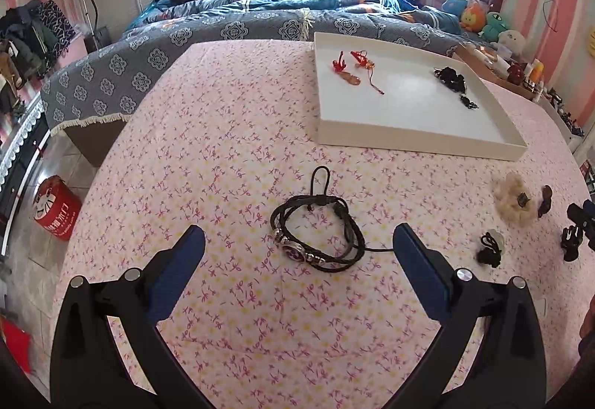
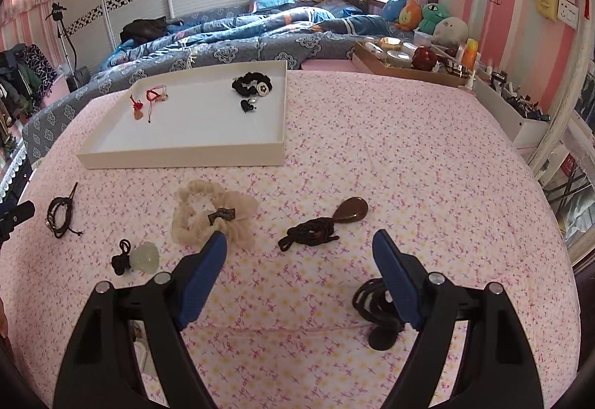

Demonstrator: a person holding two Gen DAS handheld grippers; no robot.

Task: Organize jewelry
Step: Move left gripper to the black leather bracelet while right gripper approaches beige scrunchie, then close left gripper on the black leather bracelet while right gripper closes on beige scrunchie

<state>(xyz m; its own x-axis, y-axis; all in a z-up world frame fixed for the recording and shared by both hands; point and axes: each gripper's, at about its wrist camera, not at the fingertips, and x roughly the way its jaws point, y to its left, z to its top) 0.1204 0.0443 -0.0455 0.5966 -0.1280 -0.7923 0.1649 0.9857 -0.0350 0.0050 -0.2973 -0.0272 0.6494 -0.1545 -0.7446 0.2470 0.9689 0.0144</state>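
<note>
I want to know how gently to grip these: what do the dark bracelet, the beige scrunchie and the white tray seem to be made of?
Bracelet: likely braided leather or cord, matte dark strands, with shiny metal-looking beads.
Scrunchie: soft sheer fabric, ruffled and gathered, with a dark label.
Tray: probably cardboard or thin board, flat matte white with straight, thin walls; plastic cannot be ruled out.

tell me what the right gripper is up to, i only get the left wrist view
observer: the right gripper is open and empty, aimed at a brown-pendant necklace on the tablecloth.
operator: anything by it i can't see
observer: a coiled black cord lies beside its right finger, partly hidden behind it.
operator: what's the black lump in the tray
observer: a black scrunchie with a pale round charm.
</note>
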